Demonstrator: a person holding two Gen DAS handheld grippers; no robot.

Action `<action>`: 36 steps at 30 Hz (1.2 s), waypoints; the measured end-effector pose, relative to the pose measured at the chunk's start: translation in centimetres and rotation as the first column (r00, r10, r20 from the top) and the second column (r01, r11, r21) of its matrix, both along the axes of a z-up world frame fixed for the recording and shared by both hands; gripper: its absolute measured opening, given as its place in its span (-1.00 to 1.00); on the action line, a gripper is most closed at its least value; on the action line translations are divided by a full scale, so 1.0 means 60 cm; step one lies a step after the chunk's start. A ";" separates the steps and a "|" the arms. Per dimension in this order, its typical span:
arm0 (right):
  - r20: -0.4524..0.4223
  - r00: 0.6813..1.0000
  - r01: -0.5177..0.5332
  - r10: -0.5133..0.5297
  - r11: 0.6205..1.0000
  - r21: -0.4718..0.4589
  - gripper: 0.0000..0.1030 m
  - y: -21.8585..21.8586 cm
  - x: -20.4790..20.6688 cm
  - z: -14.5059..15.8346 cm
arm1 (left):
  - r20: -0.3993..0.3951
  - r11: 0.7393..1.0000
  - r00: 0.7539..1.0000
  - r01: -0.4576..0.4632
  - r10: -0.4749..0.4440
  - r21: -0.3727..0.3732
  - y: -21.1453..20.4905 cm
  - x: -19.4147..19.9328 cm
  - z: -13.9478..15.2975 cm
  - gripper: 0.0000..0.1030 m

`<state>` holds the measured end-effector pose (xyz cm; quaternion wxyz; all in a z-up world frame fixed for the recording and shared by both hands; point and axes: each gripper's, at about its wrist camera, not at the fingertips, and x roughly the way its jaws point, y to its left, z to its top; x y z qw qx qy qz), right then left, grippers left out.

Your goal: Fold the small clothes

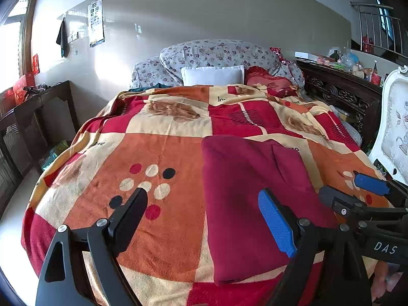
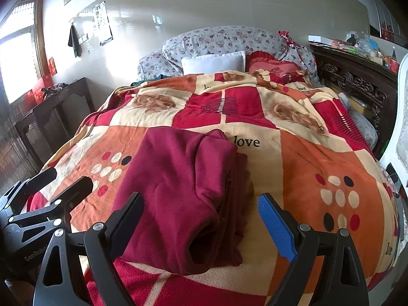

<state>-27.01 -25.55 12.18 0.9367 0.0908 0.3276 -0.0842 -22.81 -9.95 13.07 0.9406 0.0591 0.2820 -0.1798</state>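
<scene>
A dark red fleece garment (image 1: 244, 191) lies folded into a long rectangle on the patterned blanket (image 1: 163, 153). It also shows in the right wrist view (image 2: 178, 186), with a sleeve opening at its near end. My left gripper (image 1: 204, 209) is open and empty, held above the garment's left edge. My right gripper (image 2: 201, 216) is open and empty, held above the garment's near end. The right gripper shows at the right in the left wrist view (image 1: 357, 186). The left gripper shows at the left in the right wrist view (image 2: 68, 181).
The blanket (image 2: 306, 153) covers a bed with a white pillow (image 1: 213, 75) and floral bedding (image 1: 216, 53) at the head. A dark wooden table (image 1: 38, 107) stands at the left. A carved cabinet (image 1: 339, 89) and a white chair (image 1: 392, 127) stand at the right.
</scene>
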 end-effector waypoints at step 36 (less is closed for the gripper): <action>-0.091 0.980 0.182 -0.178 0.983 0.039 0.83 -0.230 0.034 -0.042 | -0.112 0.983 0.976 -0.182 0.184 0.025 0.079 0.165 -0.075 0.71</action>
